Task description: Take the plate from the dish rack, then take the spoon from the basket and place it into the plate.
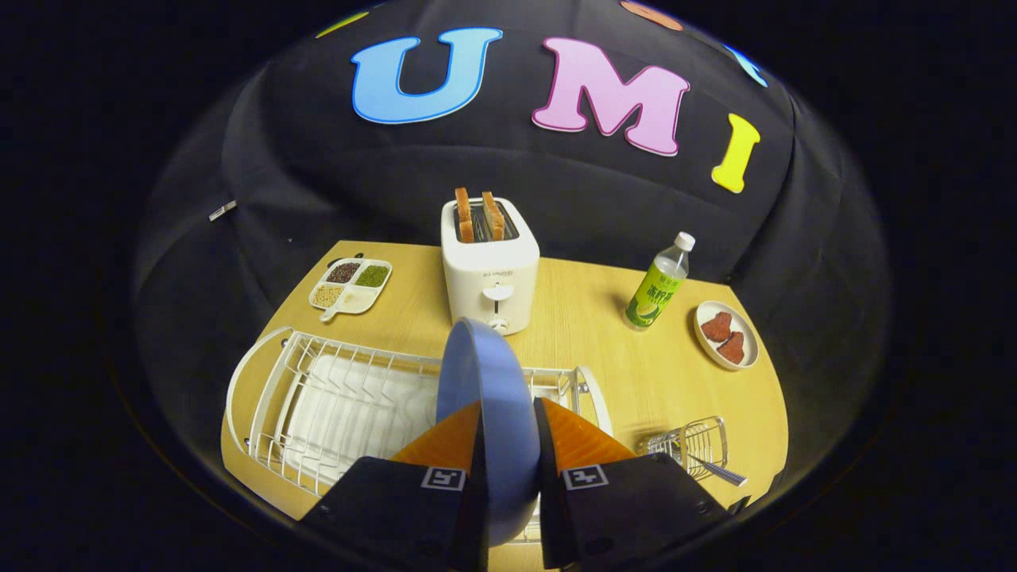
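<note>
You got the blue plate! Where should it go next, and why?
Probably carry the blue plate sideways and lay it flat on the bare table beside the dish rack. The gripper has both fingers clamped on it, upright above the rack, and the spoon waits in the basket.

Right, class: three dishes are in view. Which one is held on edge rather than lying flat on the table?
The blue plate, upright and clamped between the tongs. The divided tray and the small dish of red pieces lie flat.
</note>
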Action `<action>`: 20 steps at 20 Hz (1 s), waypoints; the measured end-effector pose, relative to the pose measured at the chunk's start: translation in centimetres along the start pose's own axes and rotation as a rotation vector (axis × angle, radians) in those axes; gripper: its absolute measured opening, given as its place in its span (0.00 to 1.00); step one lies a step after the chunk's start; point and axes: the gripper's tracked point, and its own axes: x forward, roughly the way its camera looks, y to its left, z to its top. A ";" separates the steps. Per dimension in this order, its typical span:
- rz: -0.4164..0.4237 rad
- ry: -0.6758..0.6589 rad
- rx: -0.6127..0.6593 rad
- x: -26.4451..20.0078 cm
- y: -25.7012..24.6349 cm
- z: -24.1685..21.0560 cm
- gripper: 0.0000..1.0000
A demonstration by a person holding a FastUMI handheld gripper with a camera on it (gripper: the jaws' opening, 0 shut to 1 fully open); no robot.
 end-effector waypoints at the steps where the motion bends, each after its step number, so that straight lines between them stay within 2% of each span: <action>1: -0.003 0.001 0.000 0.3 0.1 -0.1 0.30; 6: -0.009 0.009 0.038 -0.4 -2.2 -0.3 0.27; 11: 0.093 0.043 0.167 -2.0 -3.6 -2.1 0.27; 15: 0.169 0.000 0.226 -5.3 -6.4 -2.3 0.27; 20: 0.178 -0.040 0.278 -10.3 -12.4 -4.8 0.27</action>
